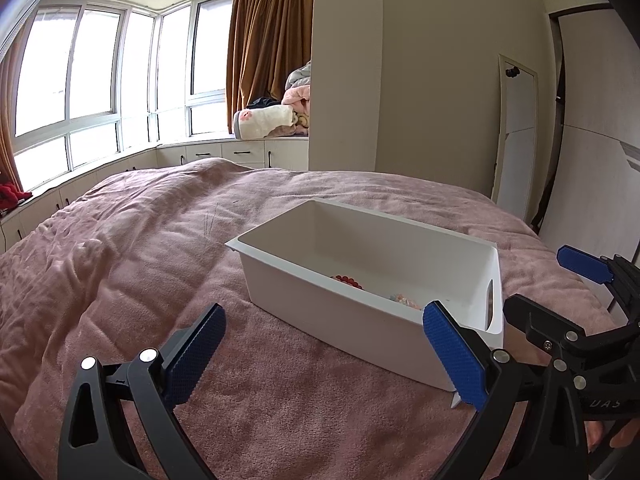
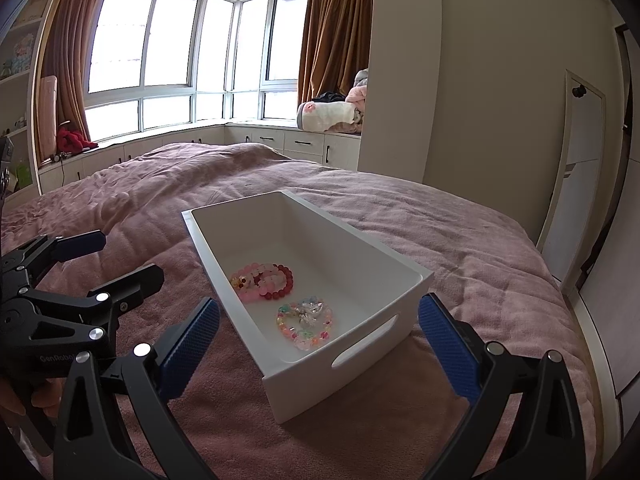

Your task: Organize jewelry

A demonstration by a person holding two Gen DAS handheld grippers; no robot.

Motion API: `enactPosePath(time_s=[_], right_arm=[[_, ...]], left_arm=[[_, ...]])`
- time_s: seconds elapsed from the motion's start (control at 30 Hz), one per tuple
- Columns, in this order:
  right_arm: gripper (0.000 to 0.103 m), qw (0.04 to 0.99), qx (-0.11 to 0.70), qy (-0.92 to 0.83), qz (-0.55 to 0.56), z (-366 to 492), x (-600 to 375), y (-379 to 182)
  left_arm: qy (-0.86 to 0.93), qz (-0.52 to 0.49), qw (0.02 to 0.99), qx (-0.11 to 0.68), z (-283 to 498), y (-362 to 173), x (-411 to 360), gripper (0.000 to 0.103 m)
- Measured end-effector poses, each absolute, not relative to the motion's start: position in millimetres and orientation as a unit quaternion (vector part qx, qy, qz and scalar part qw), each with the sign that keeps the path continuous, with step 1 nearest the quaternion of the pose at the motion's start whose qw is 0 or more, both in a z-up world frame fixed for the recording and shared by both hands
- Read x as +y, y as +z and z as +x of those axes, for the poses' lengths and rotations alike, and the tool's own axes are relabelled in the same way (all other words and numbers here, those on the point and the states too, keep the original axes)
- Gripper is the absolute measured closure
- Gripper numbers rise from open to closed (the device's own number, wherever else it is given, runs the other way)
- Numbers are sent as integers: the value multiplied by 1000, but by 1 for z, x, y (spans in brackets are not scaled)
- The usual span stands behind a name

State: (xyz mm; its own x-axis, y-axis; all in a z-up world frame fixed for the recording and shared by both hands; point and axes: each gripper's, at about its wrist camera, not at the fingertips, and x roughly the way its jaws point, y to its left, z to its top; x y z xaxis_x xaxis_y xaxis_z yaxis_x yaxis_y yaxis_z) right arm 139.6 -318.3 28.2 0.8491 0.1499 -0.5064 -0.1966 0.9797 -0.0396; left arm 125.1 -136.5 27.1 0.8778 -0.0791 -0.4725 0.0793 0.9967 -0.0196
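A white plastic bin (image 2: pixel 400 276) sits on the pink bedspread; it also shows in the left wrist view (image 1: pixel 494 280). Inside lie pink and red bead bracelets (image 2: pixel 262 282) and a multicoloured bead bracelet (image 2: pixel 306 322); in the left wrist view only the red beads (image 1: pixel 347 281) and a bit of the coloured one (image 1: pixel 406 302) peek over the wall. My left gripper (image 1: pixel 324 356) is open and empty, just left of the bin's near end. My right gripper (image 2: pixel 320 344) is open and empty, straddling the bin's near end with the handle slot.
The pink bedspread (image 2: pixel 460 240) covers the bed all round the bin. Each gripper shows in the other's view: the right (image 1: pixel 576 300), the left (image 2: pixel 80 264). Windows, brown curtains and a window seat with bedding (image 2: pixel 332 114) lie behind; a wall and door stand to the right.
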Motion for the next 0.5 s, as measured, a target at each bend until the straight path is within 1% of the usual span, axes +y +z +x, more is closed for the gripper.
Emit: enactPosePath(time_s=[0.33,0.5], right_arm=[[5,960,260,91,-45,140,-319,29],[5,960,260,91,-44,140,-320,29]], left_arm=[[-34,-1,968,248,126,27,-136,3],[-33,-17,967,252,128,26,-131,3]])
